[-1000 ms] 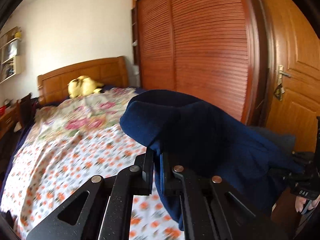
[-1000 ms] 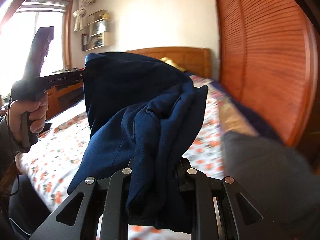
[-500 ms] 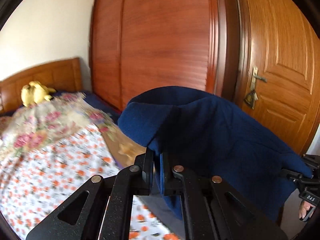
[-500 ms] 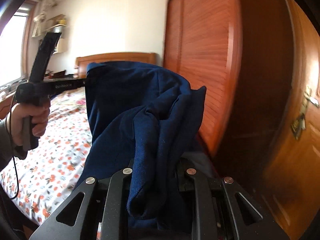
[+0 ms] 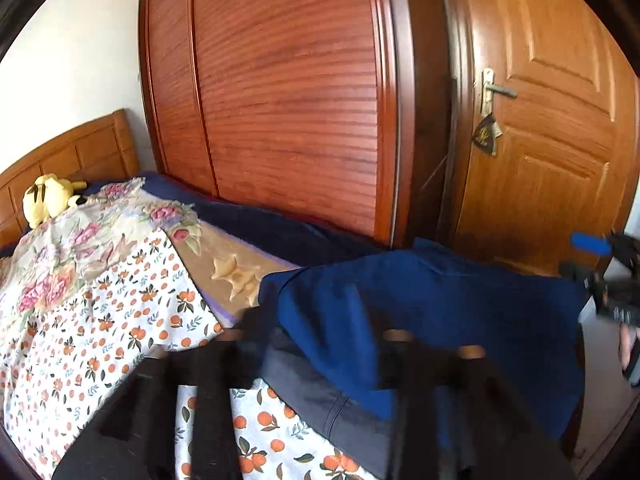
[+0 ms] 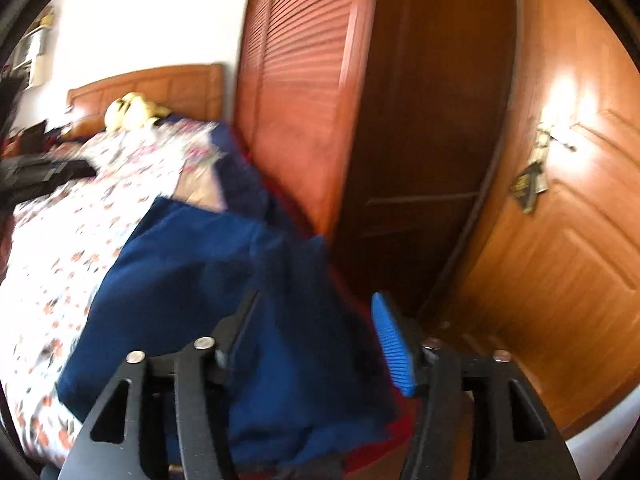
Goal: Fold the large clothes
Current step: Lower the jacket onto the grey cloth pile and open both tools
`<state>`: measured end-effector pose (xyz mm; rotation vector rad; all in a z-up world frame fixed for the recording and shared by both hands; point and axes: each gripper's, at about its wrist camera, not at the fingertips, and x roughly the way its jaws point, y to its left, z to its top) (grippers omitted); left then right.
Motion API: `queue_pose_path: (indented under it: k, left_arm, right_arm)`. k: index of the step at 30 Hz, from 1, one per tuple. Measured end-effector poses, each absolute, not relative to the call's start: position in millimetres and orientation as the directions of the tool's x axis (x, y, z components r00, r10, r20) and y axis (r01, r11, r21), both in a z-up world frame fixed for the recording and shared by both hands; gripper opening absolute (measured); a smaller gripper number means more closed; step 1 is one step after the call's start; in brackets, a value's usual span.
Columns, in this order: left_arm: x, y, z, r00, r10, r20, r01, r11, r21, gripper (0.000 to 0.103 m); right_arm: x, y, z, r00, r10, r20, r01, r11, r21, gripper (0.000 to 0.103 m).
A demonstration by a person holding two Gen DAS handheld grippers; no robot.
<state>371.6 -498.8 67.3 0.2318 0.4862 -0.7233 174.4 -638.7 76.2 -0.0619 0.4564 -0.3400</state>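
Both the left gripper [image 5: 320,344] and right gripper [image 6: 316,340] have jaws opening, pads clear of the navy garment [image 5: 460,312] lying between them at lower centre on the bed [image 5: 100,300].

Louvred wardrobe [image 5: 288,92] beside wooden door [image 5: 552,140]

no readable text, door tag [image 5: 485,136] illegible

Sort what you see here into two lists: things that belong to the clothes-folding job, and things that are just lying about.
Part of the job:
- navy garment
- left gripper, jaws opening
- right gripper, jaws opening
- dark grey garment underneath

Just lying about:
- yellow plush toy
- floral quilt
- tag on the door handle
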Motion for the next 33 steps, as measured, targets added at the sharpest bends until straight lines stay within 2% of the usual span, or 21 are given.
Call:
queue_pose_path:
  k: [1, 2, 4, 9, 12, 15, 18, 26, 29, 33]
  left_arm:
    - [368, -493, 68, 0.647, -0.581, -0.493, 0.684, 0.729, 0.038, 0.054]
    - [364, -486, 69, 0.646, -0.588, -0.487, 0.689, 0.724, 0.039, 0.070]
    - [355, -474, 69, 0.641, -0.604, -0.474, 0.698, 0.716, 0.030, 0.087]
    - [333, -451, 66, 0.649, -0.600, -0.469, 0.696, 0.716, 0.047, 0.091]
    - [317, -432, 61, 0.647, -0.604, -0.465, 0.696, 0.717, 0.037, 0.093]
    - [306, -418, 56, 0.639, -0.609, -0.470, 0.699, 0.714, 0.026, 0.093]
    - [294, -404, 53, 0.640, -0.606, -0.472, 0.698, 0.716, 0.026, 0.093]
    - [263, -360, 54, 0.655, -0.595, -0.465, 0.675, 0.738, 0.007, 0.093]
    - [248, -346, 55, 0.673, -0.578, -0.462, 0.663, 0.748, 0.031, 0.093]
    - [232, -325, 54, 0.680, -0.578, -0.451, 0.657, 0.753, 0.025, 0.093]
  right_arm:
    - [167, -627, 81, 0.848, -0.348, -0.400, 0.317, 0.938, -0.143, 0.064]
    - [164, -622, 85, 0.856, -0.343, -0.387, 0.312, 0.939, -0.141, 0.064]
    - [161, -601, 94, 0.883, -0.285, -0.373, 0.253, 0.958, -0.134, 0.064]
    - [161, -573, 88, 0.879, -0.183, -0.440, 0.146, 0.982, -0.118, 0.064]
    - [164, -573, 77, 0.857, -0.132, -0.498, 0.117, 0.991, -0.062, 0.064]
    - [165, -592, 59, 0.793, -0.205, -0.573, 0.183, 0.978, -0.096, 0.064]
    - [156, -610, 53, 0.768, -0.184, -0.613, 0.199, 0.979, -0.044, 0.064]
    - [131, -606, 92, 0.768, -0.242, -0.593, 0.265, 0.963, -0.050, 0.064]
    - [113, -588, 105, 0.789, -0.274, -0.551, 0.290, 0.955, -0.060, 0.065]
    - [74, -549, 111, 0.836, -0.264, -0.481, 0.285, 0.958, -0.029, 0.072]
